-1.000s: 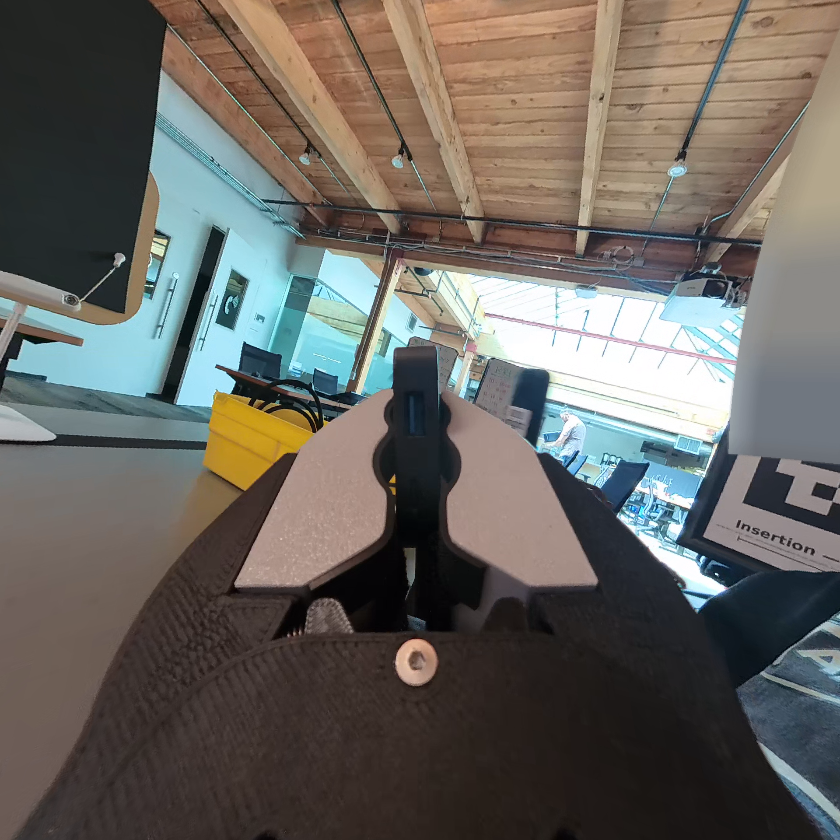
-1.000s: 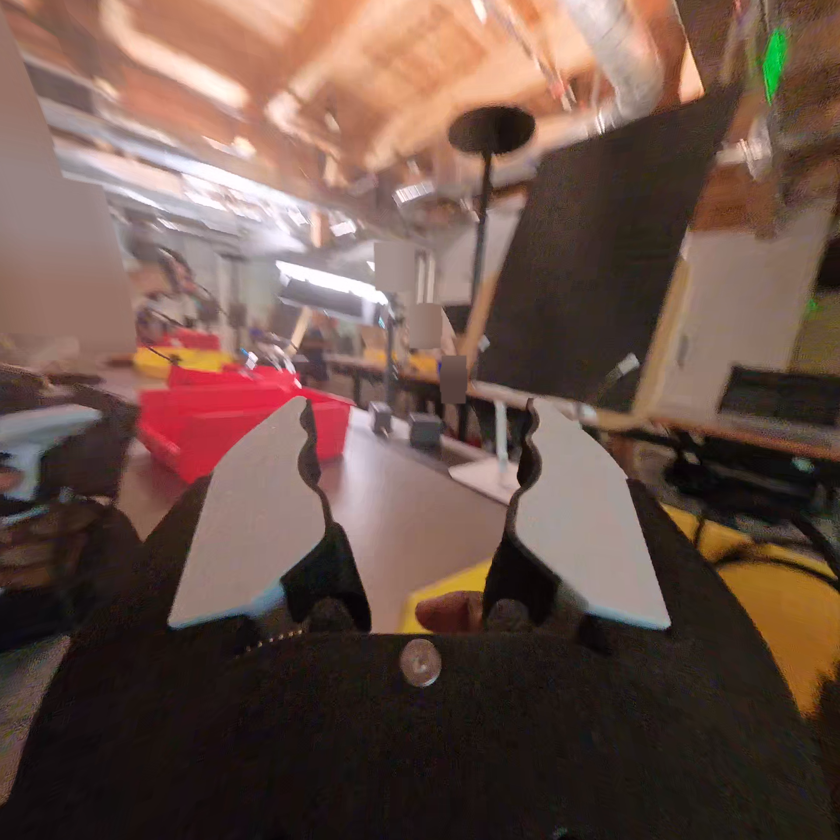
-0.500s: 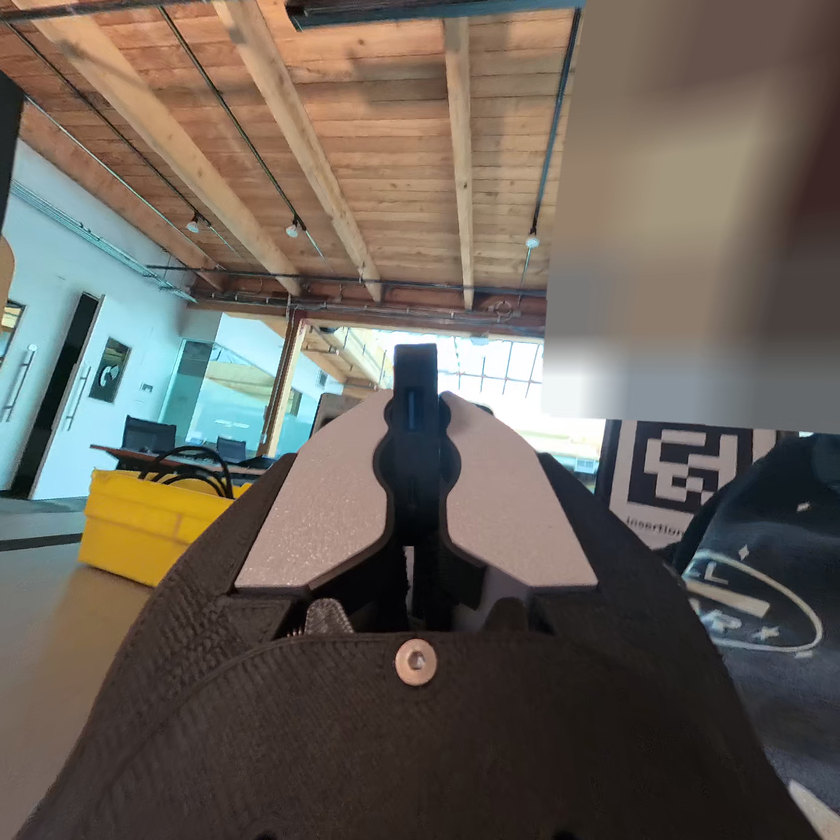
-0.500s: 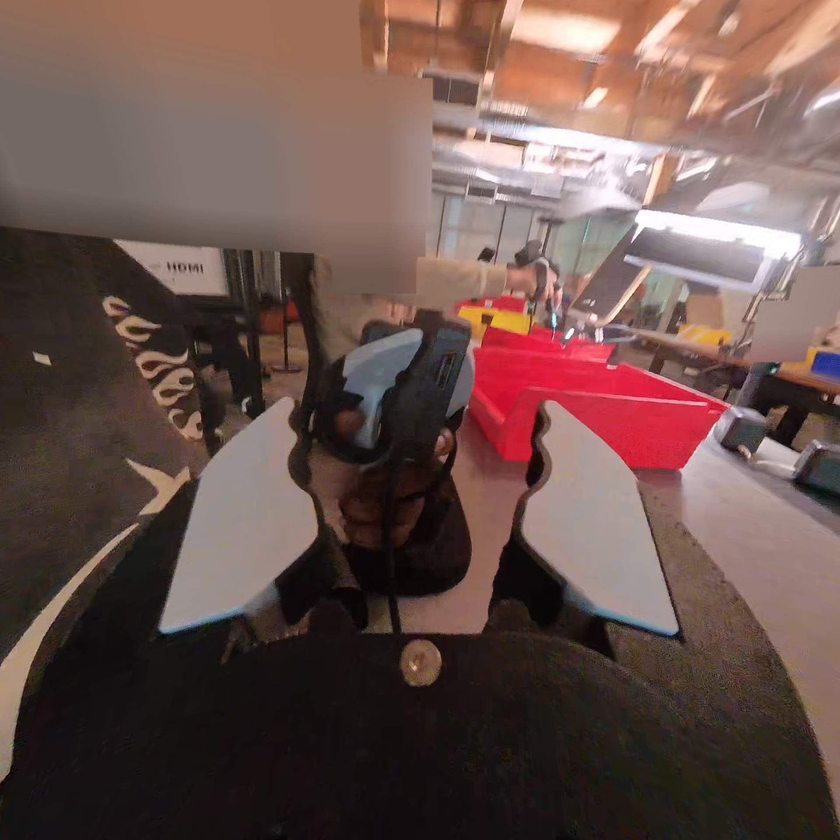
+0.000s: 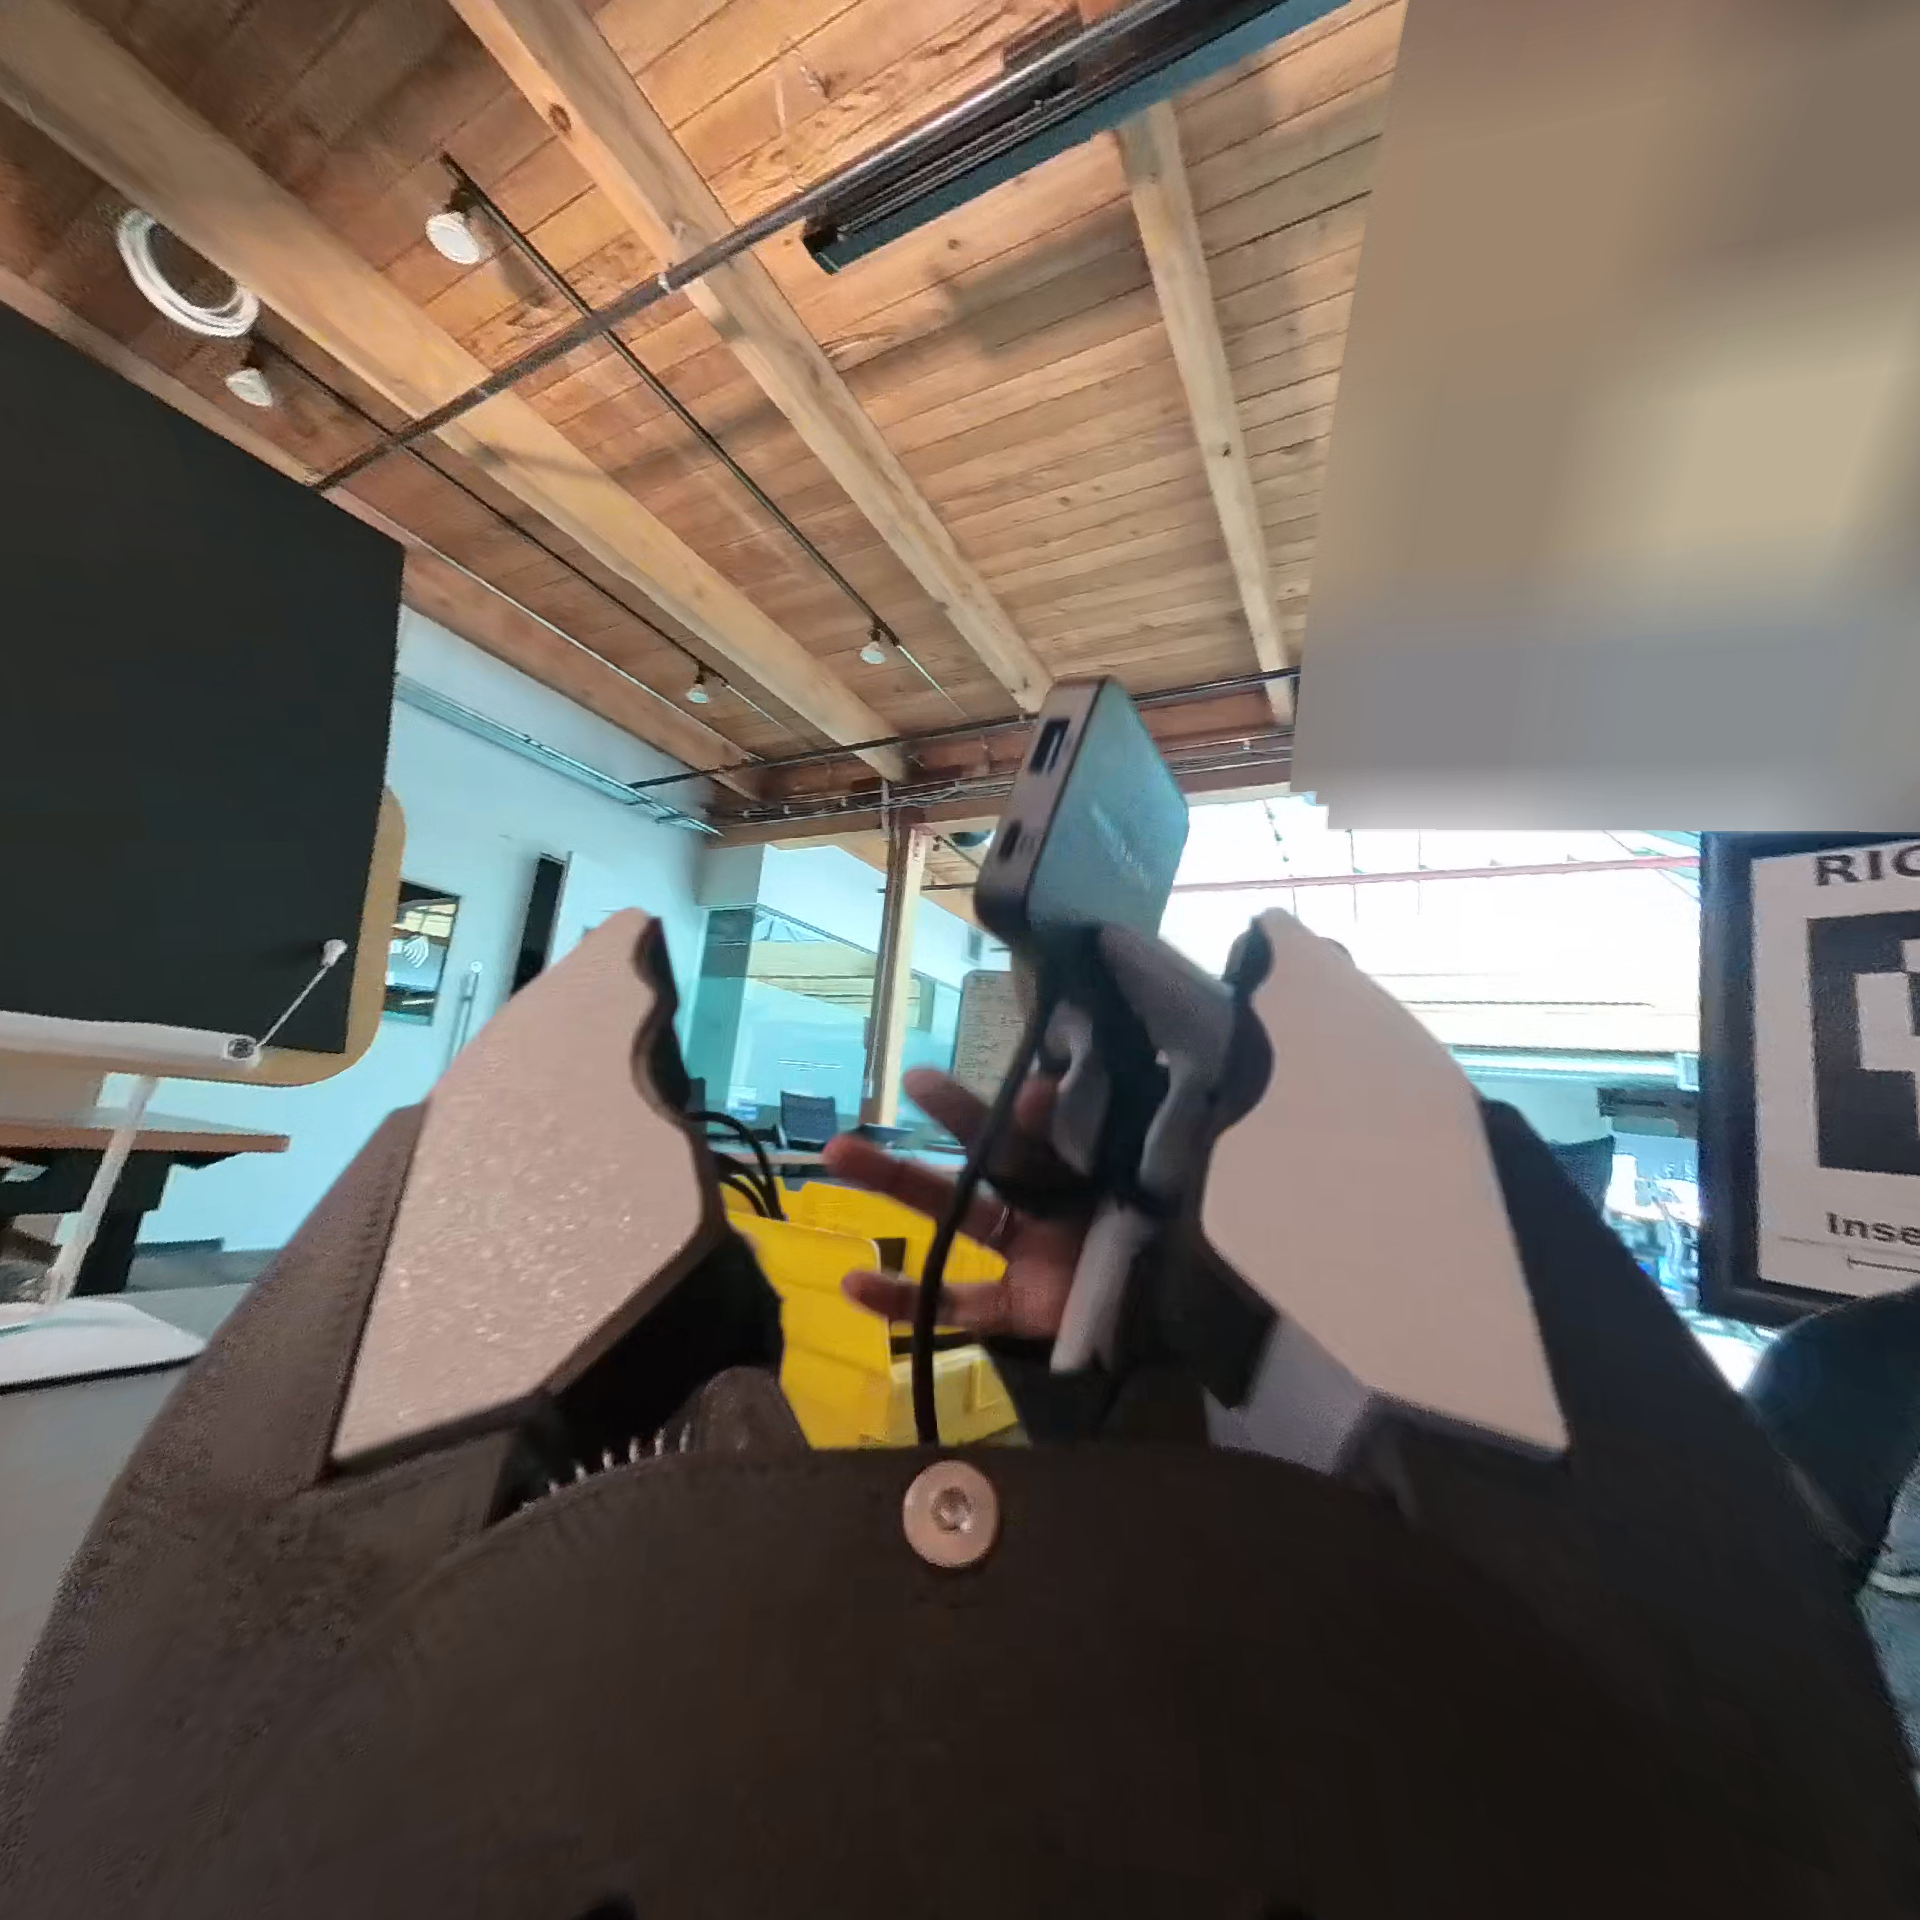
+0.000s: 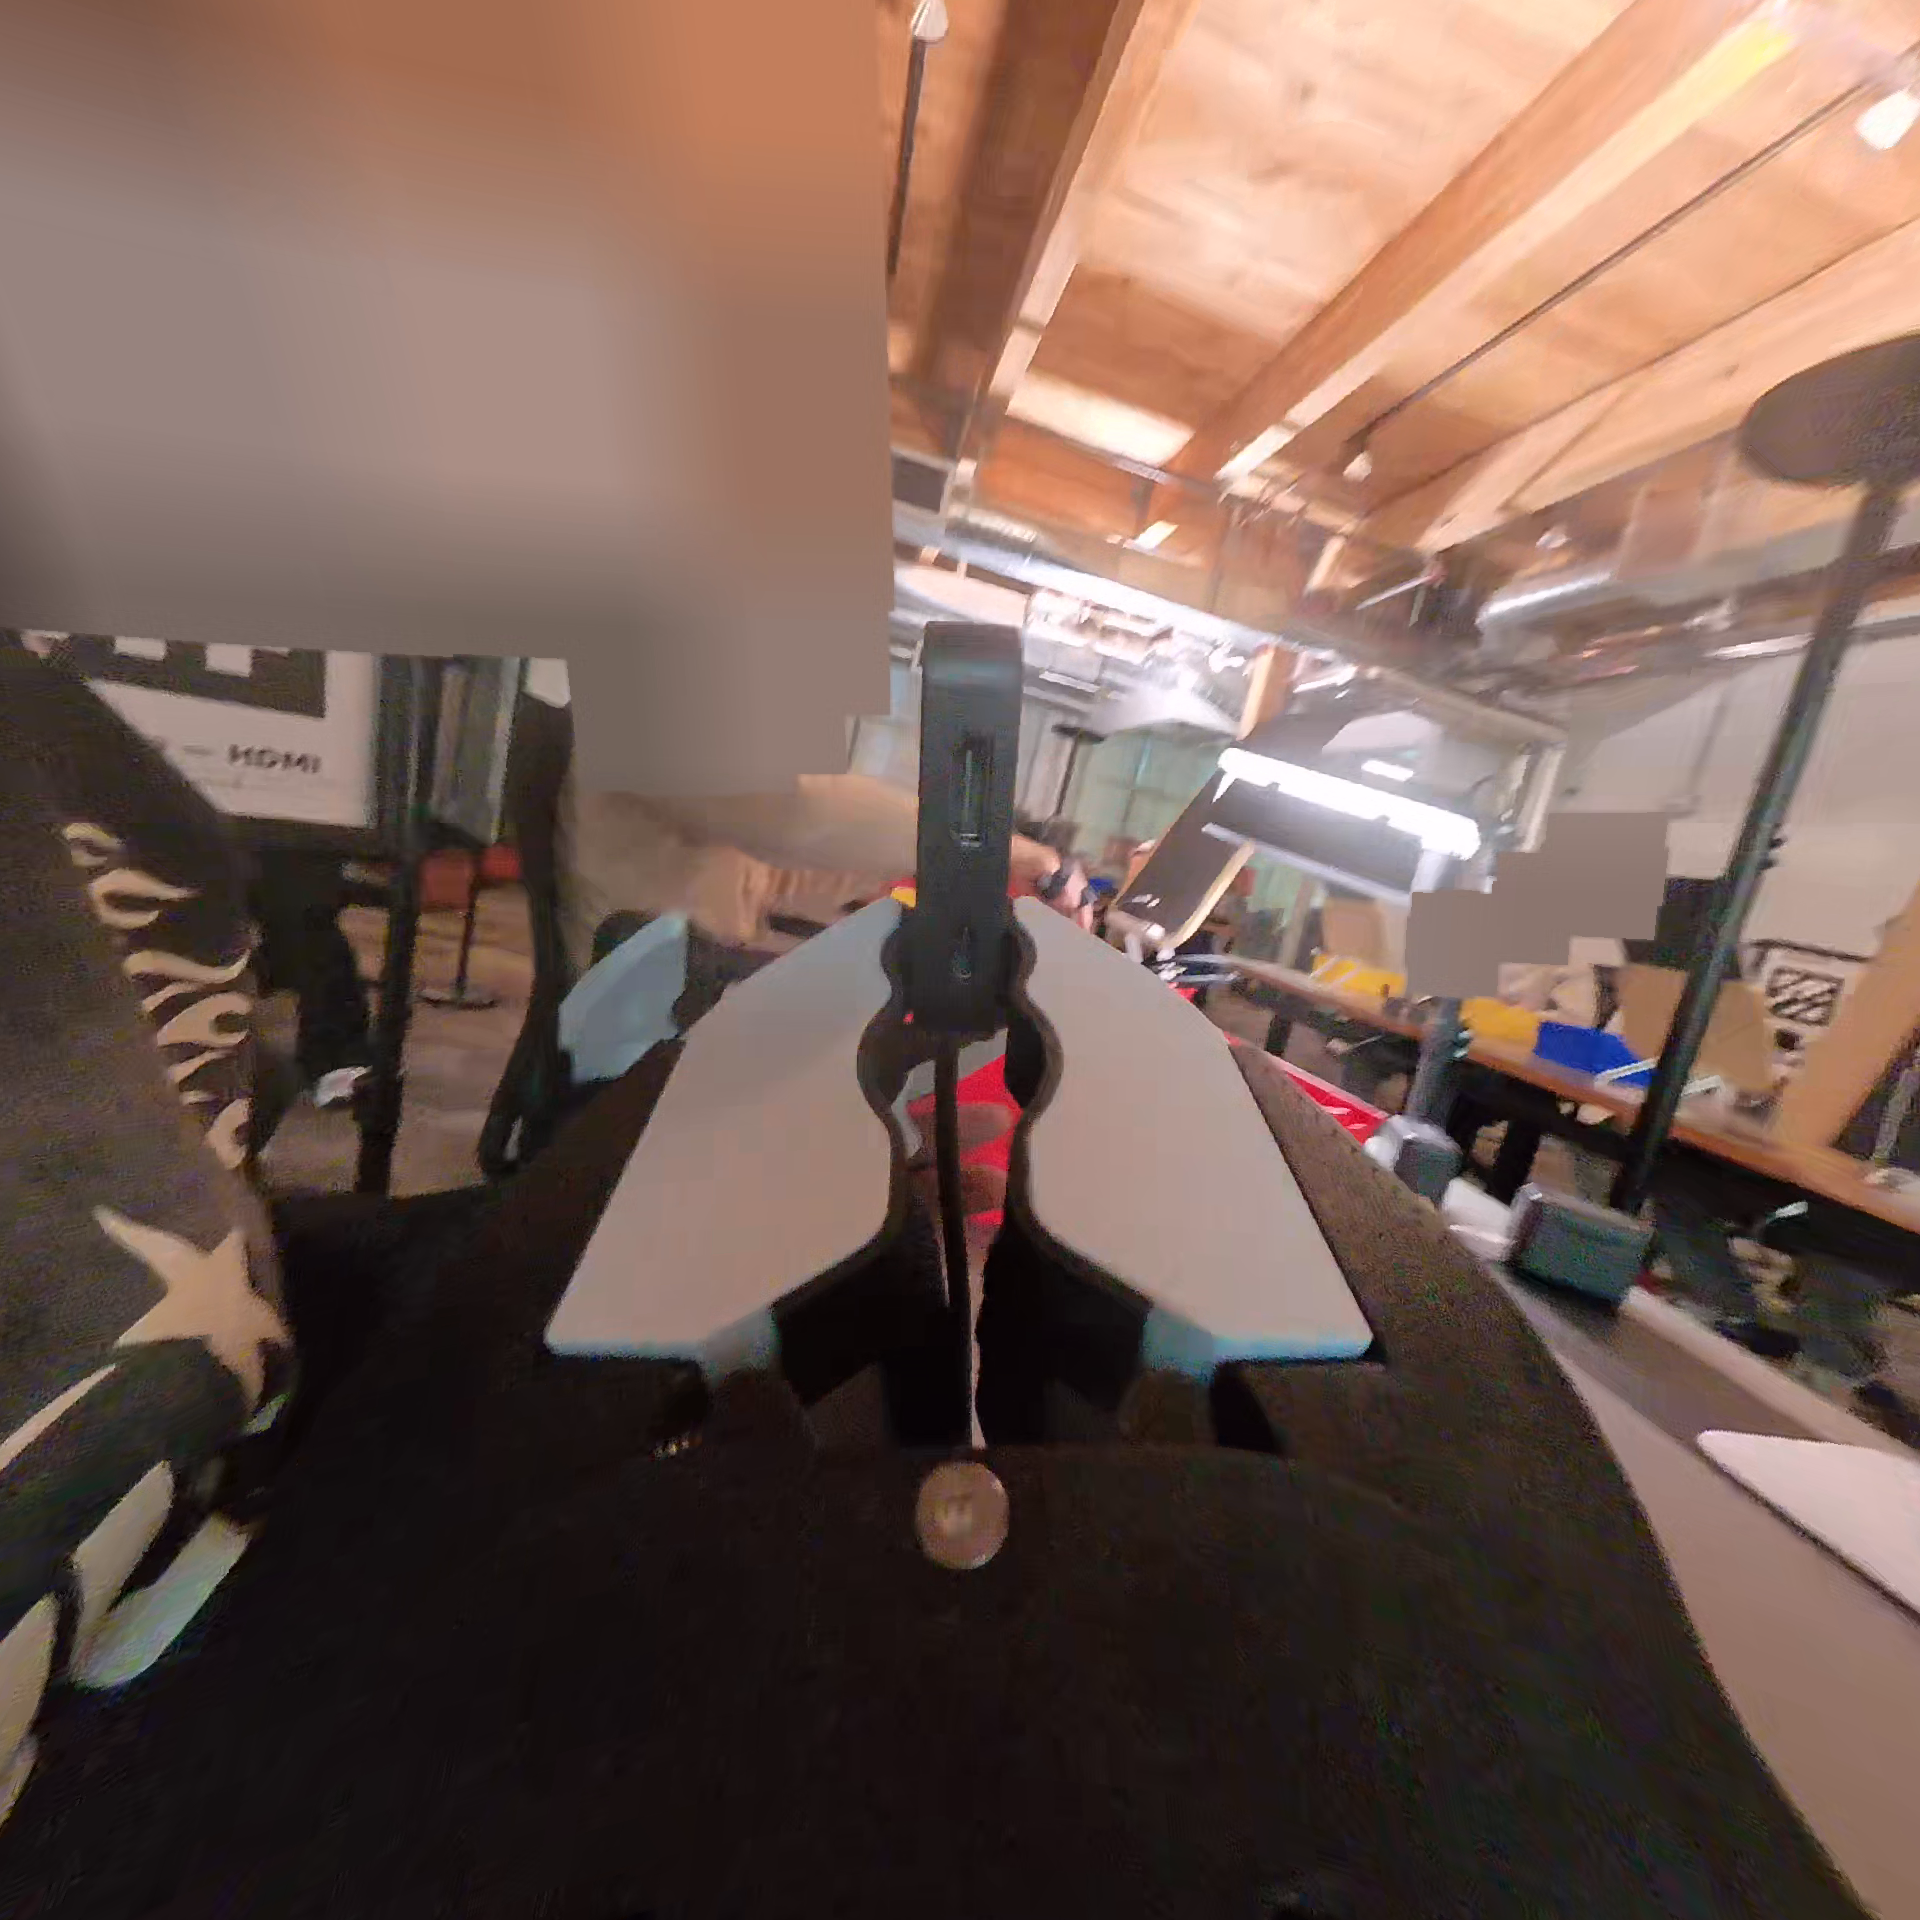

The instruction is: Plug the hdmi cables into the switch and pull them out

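The switch (image 6: 966, 790) is a slim dark box with ports along its edge. My right gripper (image 6: 961, 935) is shut on its lower end and holds it upright in the air. A thin black cable (image 6: 951, 1195) hangs from it between the fingers. In the left wrist view the switch (image 5: 1101, 831) stands up and to the right, clamped by the right gripper's grey fingers (image 5: 1153, 1049), with a hand (image 5: 935, 1226) behind. My left gripper (image 5: 956, 935) is open and empty, just short of the switch. One left finger (image 6: 623, 987) shows at the left.
A yellow bin (image 5: 862, 1330) with black cables sits on the grey table (image 5: 62, 1455) beyond my left gripper. A red bin (image 6: 966, 1122) lies beyond my right gripper. A black panel on a stand (image 5: 187, 727) is at left. A person in dark printed clothing (image 6: 135, 1039) is close.
My left gripper was shut on the switch and has opened and let go. My right gripper, open before, swung round and has shut on the switch.
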